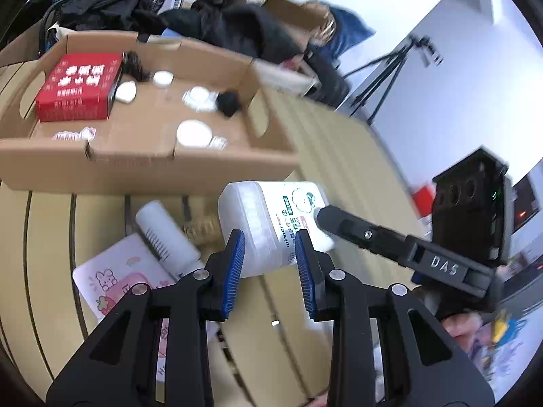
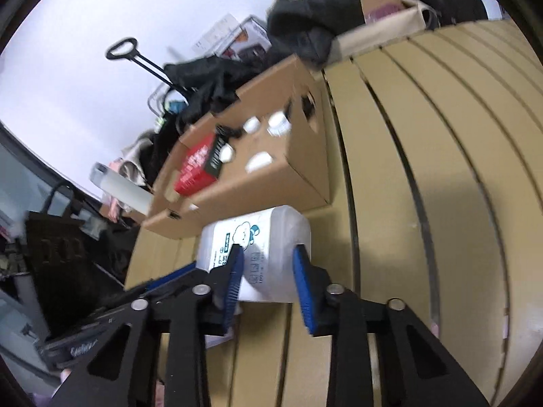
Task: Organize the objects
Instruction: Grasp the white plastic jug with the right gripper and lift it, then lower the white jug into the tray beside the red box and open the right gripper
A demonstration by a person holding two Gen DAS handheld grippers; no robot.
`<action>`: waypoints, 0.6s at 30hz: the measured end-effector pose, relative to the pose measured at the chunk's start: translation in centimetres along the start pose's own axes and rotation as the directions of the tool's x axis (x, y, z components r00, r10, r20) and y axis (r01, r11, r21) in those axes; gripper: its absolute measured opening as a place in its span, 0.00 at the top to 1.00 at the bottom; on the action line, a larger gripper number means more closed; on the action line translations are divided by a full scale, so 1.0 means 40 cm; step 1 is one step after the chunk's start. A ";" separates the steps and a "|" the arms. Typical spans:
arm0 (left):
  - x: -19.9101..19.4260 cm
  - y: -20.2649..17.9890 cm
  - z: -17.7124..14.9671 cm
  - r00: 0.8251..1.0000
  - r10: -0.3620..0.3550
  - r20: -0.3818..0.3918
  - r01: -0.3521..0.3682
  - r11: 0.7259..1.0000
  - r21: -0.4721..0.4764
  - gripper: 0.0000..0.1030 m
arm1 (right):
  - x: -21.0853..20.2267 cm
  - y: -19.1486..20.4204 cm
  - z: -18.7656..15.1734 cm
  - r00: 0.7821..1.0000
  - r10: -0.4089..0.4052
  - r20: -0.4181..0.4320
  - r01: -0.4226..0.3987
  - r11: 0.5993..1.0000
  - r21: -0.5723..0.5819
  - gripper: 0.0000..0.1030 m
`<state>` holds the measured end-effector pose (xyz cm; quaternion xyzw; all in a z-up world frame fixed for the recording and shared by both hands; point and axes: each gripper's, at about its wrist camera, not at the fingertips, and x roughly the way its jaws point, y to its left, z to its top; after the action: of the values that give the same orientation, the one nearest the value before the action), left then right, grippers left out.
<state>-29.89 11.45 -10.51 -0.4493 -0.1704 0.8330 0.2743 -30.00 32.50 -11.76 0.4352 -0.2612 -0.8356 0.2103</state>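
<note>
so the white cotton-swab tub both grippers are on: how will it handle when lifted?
The white plastic tub looks rigid and boxy with rounded corners, so it probably won't roll. Translucent walls suggest light contents. Smooth sides may slip. The left gripper and right gripper pinch near one end, so it may sag or pivot.

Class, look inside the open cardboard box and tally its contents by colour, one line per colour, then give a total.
Inside the cardboard box, as far as the blurred left wrist view shows:
Red: 1, the red carton
White: 5, small white items such as the round white lid; what each one is cannot be told
Black: 2, a dark tangle and a black clump
Total: 8
</note>
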 end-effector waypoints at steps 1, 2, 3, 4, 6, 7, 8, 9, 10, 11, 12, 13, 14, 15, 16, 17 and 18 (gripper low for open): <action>-0.016 -0.006 0.009 1.000 -0.008 0.017 0.008 1.000 0.002 0.75 | -0.012 0.017 0.008 1.000 0.002 0.011 -0.002 1.000 -0.010 0.74; -0.042 -0.011 0.026 0.999 -0.019 0.046 0.019 1.000 0.002 0.75 | -0.024 0.036 0.021 1.000 0.012 0.024 -0.011 1.000 -0.022 0.74; -0.068 -0.014 0.047 0.997 -0.034 0.070 0.034 0.999 0.002 0.75 | -0.033 0.059 0.037 0.999 0.029 0.038 -0.027 0.999 -0.034 0.74; -0.091 -0.016 0.073 0.995 -0.042 0.090 0.042 0.999 0.003 0.75 | -0.036 0.075 0.051 0.998 0.037 0.044 -0.036 0.999 -0.039 0.74; -0.142 -0.004 0.134 0.990 -0.047 0.130 0.046 0.999 0.013 0.75 | -0.031 0.117 0.102 0.997 0.060 0.047 -0.057 0.997 -0.056 0.74; -0.160 0.006 0.154 0.989 -0.048 0.141 0.046 0.999 0.015 0.75 | -0.019 0.147 0.129 0.997 0.063 0.042 -0.060 0.995 -0.076 0.74; -0.179 0.024 0.182 0.988 -0.039 0.150 0.038 0.999 0.012 0.75 | 0.000 0.175 0.152 0.998 0.059 0.033 -0.055 0.993 -0.101 0.74; -0.194 0.049 0.206 0.988 -0.021 0.154 0.020 1.000 0.005 0.75 | 0.032 0.208 0.178 0.999 0.050 0.017 -0.048 0.991 -0.125 0.74; -0.202 0.083 0.229 0.988 0.007 0.153 -0.005 1.000 -0.012 0.75 | 0.069 0.238 0.196 0.999 0.042 0.002 -0.042 0.989 -0.144 0.74; -0.203 0.119 0.246 0.988 0.031 0.151 -0.025 0.999 -0.046 0.75 | 0.107 0.263 0.211 0.999 0.035 -0.012 -0.036 0.986 -0.160 0.74; -0.203 0.164 0.263 0.987 0.050 0.150 -0.037 0.996 -0.086 0.75 | 0.155 0.287 0.222 0.999 0.029 -0.031 -0.034 0.985 -0.169 0.74; -0.199 0.213 0.274 0.987 0.067 0.145 -0.049 0.991 -0.123 0.75 | 0.203 0.303 0.227 0.999 0.024 -0.048 -0.032 0.985 -0.168 0.74; -0.192 0.258 0.280 0.987 0.086 0.135 -0.065 0.986 -0.153 0.75 | 0.264 0.315 0.234 0.997 0.023 -0.070 -0.034 0.987 -0.157 0.74; -0.185 0.291 0.280 0.987 0.103 0.121 -0.081 0.982 -0.172 0.75 | 0.309 0.316 0.230 0.996 0.026 -0.091 -0.039 0.989 -0.142 0.74; -0.175 0.329 0.279 0.987 0.129 0.099 -0.109 0.975 -0.192 0.75 | 0.354 0.316 0.229 0.993 0.027 -0.117 -0.042 0.992 -0.122 0.74; -0.163 0.356 0.276 0.985 0.156 0.074 -0.138 0.970 -0.202 0.75 | 0.399 0.313 0.223 0.989 0.028 -0.148 -0.043 0.994 -0.103 0.74; -0.146 0.386 0.264 0.980 0.194 0.043 -0.181 0.961 -0.207 0.75 | 0.447 0.309 0.209 0.983 0.023 -0.183 -0.041 0.995 -0.092 0.74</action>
<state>-40.89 -4.71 -9.18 -0.4624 -0.2194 0.8474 0.1416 -45.00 14.71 -11.07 0.4947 -0.2077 -0.8004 0.2673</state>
